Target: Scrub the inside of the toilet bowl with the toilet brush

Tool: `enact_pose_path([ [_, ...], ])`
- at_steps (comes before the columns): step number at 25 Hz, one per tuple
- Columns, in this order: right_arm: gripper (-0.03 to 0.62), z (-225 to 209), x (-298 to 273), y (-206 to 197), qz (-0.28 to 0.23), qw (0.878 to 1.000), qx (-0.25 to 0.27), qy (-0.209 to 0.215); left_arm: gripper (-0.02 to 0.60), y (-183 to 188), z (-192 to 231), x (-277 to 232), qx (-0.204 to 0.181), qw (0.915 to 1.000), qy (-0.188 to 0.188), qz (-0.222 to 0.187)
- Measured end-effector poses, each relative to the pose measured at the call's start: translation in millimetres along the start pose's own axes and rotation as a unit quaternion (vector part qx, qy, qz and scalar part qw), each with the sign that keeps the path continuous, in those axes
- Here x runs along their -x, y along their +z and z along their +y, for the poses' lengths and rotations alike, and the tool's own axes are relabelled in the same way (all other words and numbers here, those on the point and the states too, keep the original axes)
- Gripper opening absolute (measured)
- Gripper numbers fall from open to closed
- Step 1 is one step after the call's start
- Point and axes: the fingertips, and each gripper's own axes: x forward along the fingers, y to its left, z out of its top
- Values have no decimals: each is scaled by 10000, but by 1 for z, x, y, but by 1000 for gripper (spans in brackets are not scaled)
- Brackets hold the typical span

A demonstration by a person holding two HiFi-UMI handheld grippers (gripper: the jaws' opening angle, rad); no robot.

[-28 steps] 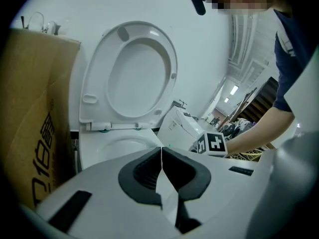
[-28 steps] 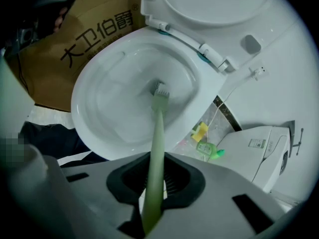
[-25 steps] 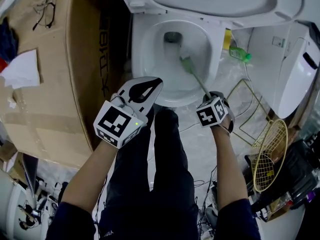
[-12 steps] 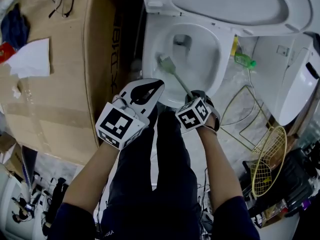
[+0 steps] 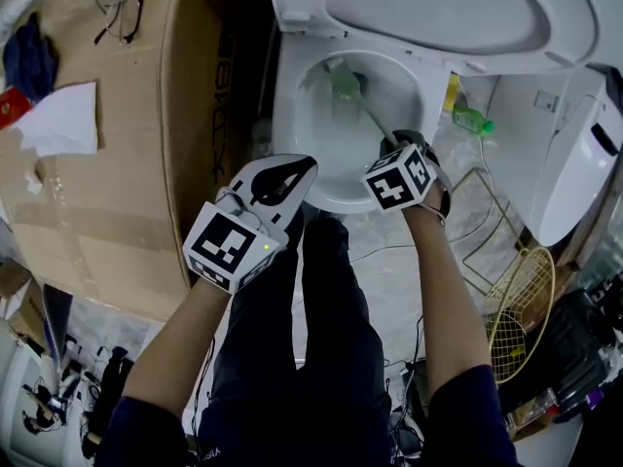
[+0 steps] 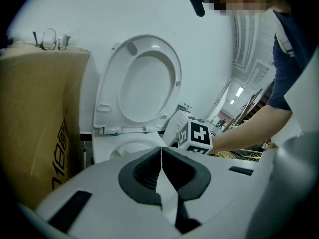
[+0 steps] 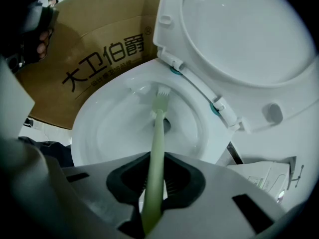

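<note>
The right gripper (image 7: 155, 182) is closed on the pale green handle of the brush (image 7: 158, 126). The handle goes from the jaws down into the bowl (image 5: 401, 93). The brush head is at the far inner wall of the bowl, a little to the left, just beside the drain hole. This gripper is over the near right part of the rim. The left gripper (image 6: 160, 157) has its jaws together and holds nothing; it hangs near the front of the bowl, left of the other gripper, above the person's leg. The lid (image 5: 458, 13) stands raised behind the bowl. A cardboard box (image 5: 117, 173) is just left of the toilet, with glasses (image 5: 122, 13) lying on top. A green bottle (image 5: 472, 117) lies on the floor to the right.
</note>
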Motion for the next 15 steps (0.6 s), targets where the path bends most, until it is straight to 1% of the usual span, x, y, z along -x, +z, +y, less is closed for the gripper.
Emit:
enact_pose_path([
  [3,54,-19,3,-13,71,9999,-91,-106,32,3,-1,-3,-31,10000,-8,15],
  [8,54,-44,8,-56,291,9985,-384,-259,32,3,-10,-10,-102,9999,-90,61],
  [11,54,-50,12,-79,420,9974,-480,-325,32,1,-15,-14,-130,9997,-156,120],
  [15,54,-48,14,-105,565,9962,-592,-312,32,-1,-21,-19,-181,9994,-232,182],
])
